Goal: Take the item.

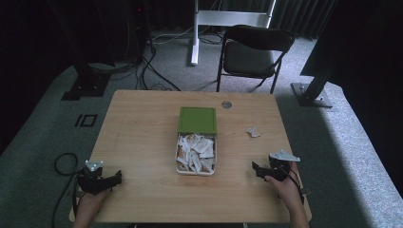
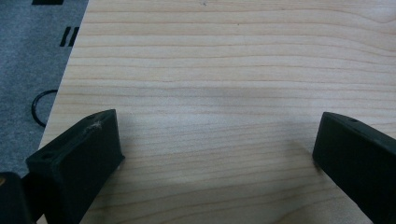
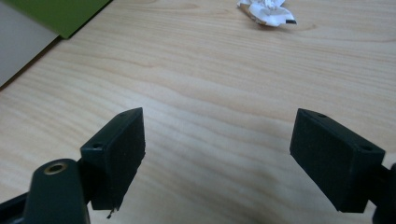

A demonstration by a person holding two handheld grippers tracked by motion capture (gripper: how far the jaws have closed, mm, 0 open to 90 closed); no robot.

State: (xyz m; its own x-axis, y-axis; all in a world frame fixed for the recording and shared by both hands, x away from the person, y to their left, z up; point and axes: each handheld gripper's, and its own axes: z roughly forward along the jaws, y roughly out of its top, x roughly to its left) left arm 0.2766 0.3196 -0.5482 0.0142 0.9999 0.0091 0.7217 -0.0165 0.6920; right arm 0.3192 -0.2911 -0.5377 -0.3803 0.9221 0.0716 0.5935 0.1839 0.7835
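High view: a wooden counter (image 1: 142, 142) carries a box (image 1: 196, 154) at its middle, full of small white and brown packets (image 1: 195, 151). The box's green lid (image 1: 197, 119) lies on the far end of the box, partly covering it. One loose packet (image 1: 253, 132) lies on the counter to the right of the box, apart from it. A small round disc (image 1: 226, 104) sits near the far edge.

The left gripper (image 1: 114, 179) rests at the near left corner, held by a hand (image 1: 89, 202), well apart from the box. The right gripper (image 1: 256, 170) is at the near right, held by the other hand (image 1: 285, 187), nearer to the loose packet than to the box.

Left gripper view: its jaws stand wide apart over bare wood, grasping nothing; grey carpet (image 2: 28, 60) and a loop of black cable (image 2: 39, 107) show past the counter edge.

Right gripper view: the jaws are likewise spread, with nothing between them. The loose packet (image 3: 266, 10) lies ahead near the top, and a corner of the green lid (image 3: 65, 14) shows at the upper left.

Beyond the counter stands a black folding chair (image 1: 254, 52) on the carpet.
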